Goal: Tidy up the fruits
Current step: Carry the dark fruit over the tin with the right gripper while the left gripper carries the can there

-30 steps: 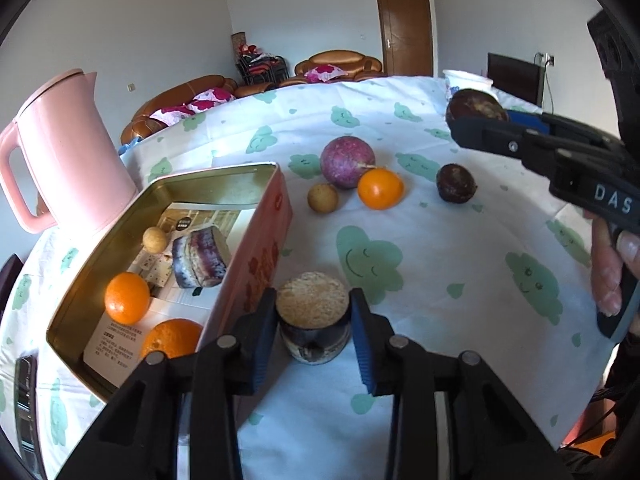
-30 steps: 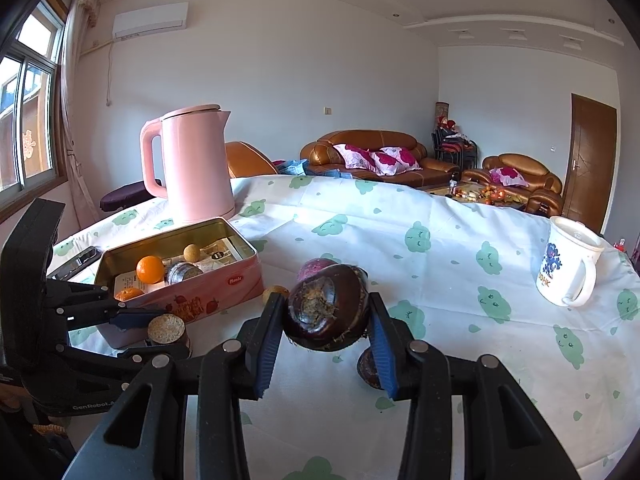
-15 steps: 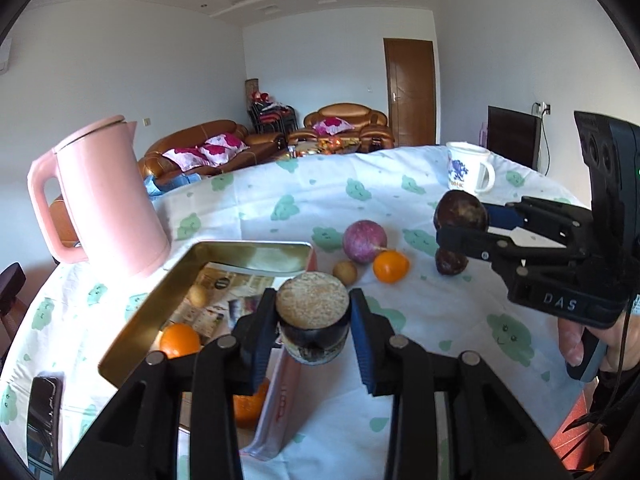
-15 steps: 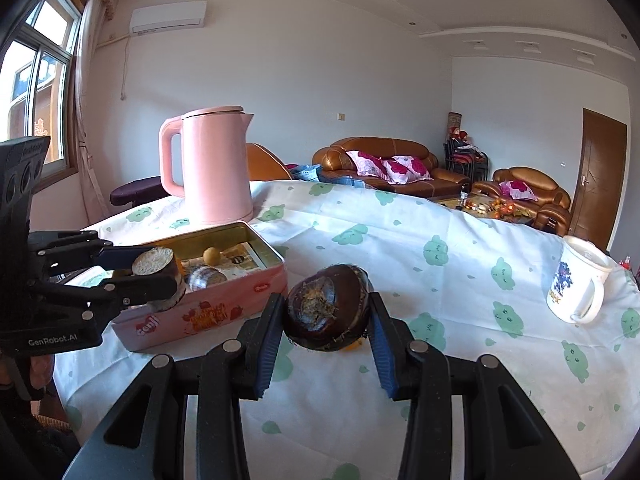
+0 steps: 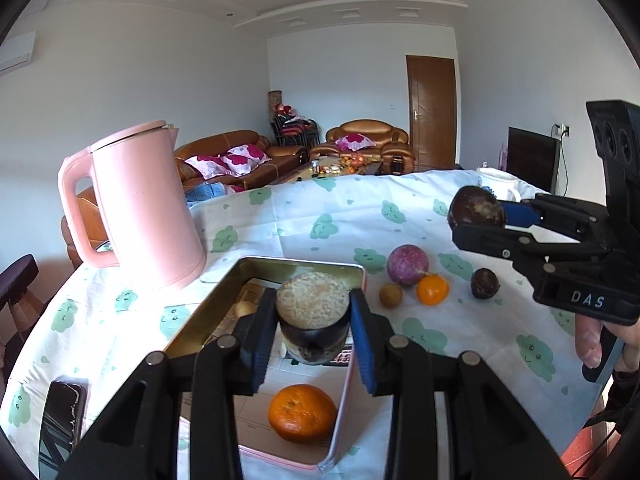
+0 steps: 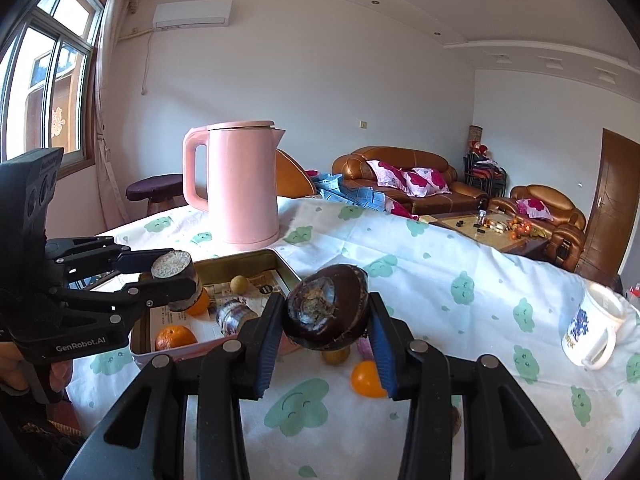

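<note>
The left hand-held gripper [image 5: 313,326] is clamping a short dark cylindrical fruit piece with a pale cut top [image 5: 312,319] between its blue pads, holding it in the air above the open rectangular pink-sided metal tin [image 5: 347,396]. A round orange mandarin [image 5: 302,413] is lying inside the tin below it. The right hand-held gripper [image 6: 325,322] is gripping a dark brown round fruit with a rough scarred end [image 6: 326,306], raised above the bench covered in a white cloth with green cloud prints [image 6: 460,264]. A purple round fruit [image 5: 407,269], a small orange fruit [image 5: 432,290], a small tan round fruit [image 5: 390,295] and a small dark round fruit [image 5: 484,283] are resting on the bench beside the tin. A tall pink electric kettle [image 5: 140,208] is standing behind the tin.
</note>
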Available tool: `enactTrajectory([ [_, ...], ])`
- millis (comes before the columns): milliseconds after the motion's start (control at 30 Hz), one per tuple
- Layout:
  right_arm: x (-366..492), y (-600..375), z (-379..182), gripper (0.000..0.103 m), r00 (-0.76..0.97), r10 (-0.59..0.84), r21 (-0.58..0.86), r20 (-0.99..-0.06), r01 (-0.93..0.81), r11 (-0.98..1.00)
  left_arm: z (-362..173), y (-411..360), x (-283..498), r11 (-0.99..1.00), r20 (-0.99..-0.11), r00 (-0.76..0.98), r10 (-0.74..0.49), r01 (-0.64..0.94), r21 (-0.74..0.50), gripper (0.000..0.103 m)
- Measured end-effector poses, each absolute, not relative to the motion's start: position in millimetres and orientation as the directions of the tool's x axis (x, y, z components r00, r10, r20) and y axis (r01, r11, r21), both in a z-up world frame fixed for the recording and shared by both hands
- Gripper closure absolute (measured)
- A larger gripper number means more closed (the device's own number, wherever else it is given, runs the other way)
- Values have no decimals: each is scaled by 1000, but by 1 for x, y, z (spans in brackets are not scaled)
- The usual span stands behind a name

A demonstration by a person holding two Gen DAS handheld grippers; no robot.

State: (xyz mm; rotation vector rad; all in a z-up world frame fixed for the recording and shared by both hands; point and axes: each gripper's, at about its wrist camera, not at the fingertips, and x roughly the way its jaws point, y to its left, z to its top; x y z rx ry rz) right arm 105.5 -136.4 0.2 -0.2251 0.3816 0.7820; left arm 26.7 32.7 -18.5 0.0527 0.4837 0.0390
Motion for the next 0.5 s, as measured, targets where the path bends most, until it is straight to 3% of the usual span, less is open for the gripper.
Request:
enactTrajectory([
  [500,113,-86,16,60,588,683,-78,-434,-779,622,-27,74,35,995,-481,871,100,-93,37,66],
])
